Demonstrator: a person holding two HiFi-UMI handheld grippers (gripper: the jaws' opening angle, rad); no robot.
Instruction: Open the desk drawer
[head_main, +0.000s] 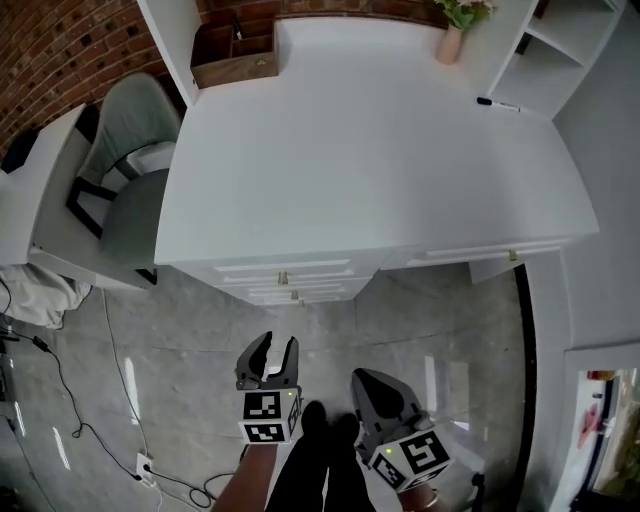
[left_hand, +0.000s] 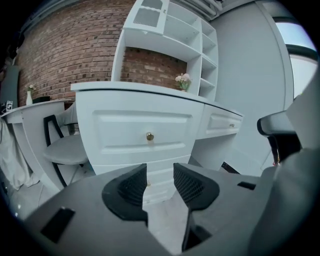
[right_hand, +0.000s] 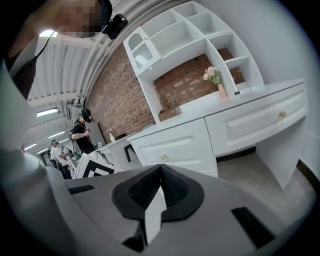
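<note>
The white desk (head_main: 380, 150) has a stack of drawers at its front. The top drawer (left_hand: 145, 132) is closed and carries a small brass knob (left_hand: 149, 136), also seen from above as the knob (head_main: 283, 278). A wide, shallow drawer (right_hand: 260, 120) with its own knob (right_hand: 282, 114) sits to the right over the knee space. My left gripper (head_main: 277, 345) hangs over the floor short of the drawer stack, open, with nothing between its fingers; it faces the knob. My right gripper (head_main: 366, 380) is beside it, farther back, and its jaws (right_hand: 160, 167) are shut and empty.
A grey chair (head_main: 130, 170) stands left of the desk, next to a white side table (head_main: 40, 190). On the desktop are a wooden box (head_main: 235, 55), a pink vase (head_main: 452, 40) and a marker (head_main: 497, 103). Cables (head_main: 100, 430) cross the floor at left. People (right_hand: 82, 132) stand far off.
</note>
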